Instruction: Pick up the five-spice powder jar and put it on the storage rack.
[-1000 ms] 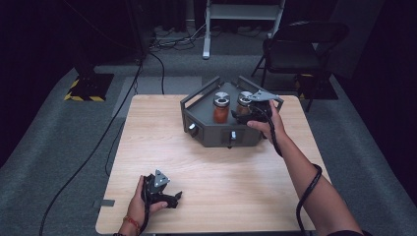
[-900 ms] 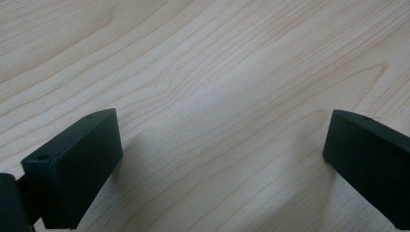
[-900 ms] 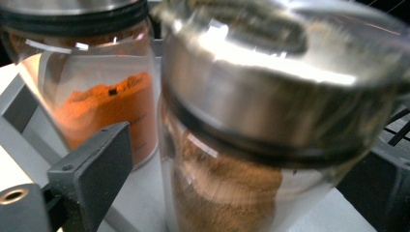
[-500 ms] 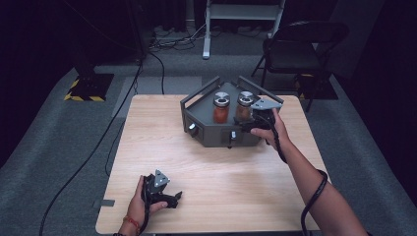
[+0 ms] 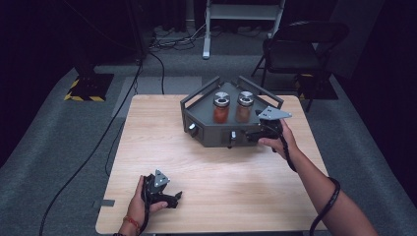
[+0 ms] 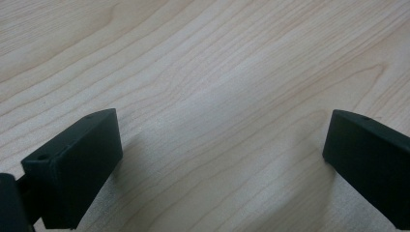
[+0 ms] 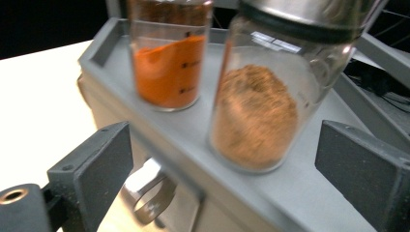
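Because the right gripper (image 5: 252, 136) hangs wide open and empty at the grey stove's (image 5: 211, 132) front edge, its fingers (image 7: 360, 166) could topple the brown spice jar (image 7: 256, 118) at 12 o'clock; the left gripper (image 5: 169, 196) rests open on the counter (image 5: 236, 182).

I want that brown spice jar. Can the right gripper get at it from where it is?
Probably yes. The right gripper is open just in front of the brown spice jar, nothing stands between them, and the orange jar sits off to one side.

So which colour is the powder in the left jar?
Bright orange powder; the right gripper view shows it best.
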Motion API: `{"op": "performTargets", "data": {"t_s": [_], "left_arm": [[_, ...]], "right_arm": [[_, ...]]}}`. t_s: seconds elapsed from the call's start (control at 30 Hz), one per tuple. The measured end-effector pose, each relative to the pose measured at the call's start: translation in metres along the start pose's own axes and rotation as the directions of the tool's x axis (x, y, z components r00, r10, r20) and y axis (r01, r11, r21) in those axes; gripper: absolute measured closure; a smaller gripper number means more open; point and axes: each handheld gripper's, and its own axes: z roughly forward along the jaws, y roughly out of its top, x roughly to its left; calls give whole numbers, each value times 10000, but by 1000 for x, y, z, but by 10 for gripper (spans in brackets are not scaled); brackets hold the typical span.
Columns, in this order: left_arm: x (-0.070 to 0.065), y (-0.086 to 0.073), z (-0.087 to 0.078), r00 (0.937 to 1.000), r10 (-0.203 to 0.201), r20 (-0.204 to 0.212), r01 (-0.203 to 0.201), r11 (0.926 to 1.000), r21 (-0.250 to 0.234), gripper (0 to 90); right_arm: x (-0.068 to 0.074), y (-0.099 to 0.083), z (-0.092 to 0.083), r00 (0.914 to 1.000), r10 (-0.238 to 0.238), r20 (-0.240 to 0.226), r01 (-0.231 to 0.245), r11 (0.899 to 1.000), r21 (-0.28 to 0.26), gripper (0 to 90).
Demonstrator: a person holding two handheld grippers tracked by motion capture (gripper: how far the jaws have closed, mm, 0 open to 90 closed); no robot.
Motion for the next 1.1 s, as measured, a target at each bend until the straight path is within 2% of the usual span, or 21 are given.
{"op": "performTargets", "data": {"t_s": [0.13, 0.3, 0.67, 1.1], "left_arm": [[0, 0, 0, 10000, -1, -1, 1, 10000, 0, 3], [0, 0, 0, 10000, 1, -1, -1, 10000, 2, 2], [0, 0, 0, 10000, 1, 0, -1, 10000, 1, 3], [0, 0, 0, 10000, -1, -2, 1, 10000, 1, 2]], "right_arm": [[4, -7, -11, 9995, -276, -154, 275, 9996, -65, 61], [6, -15, -24, 9990, -373, -264, 370, 9993, -113, 60], [6, -33, -52, 9996, 33, -295, -54, 9976, -694, 61], [4, -47, -65, 9966, -140, -818, 111, 9993, -358, 60]]}}
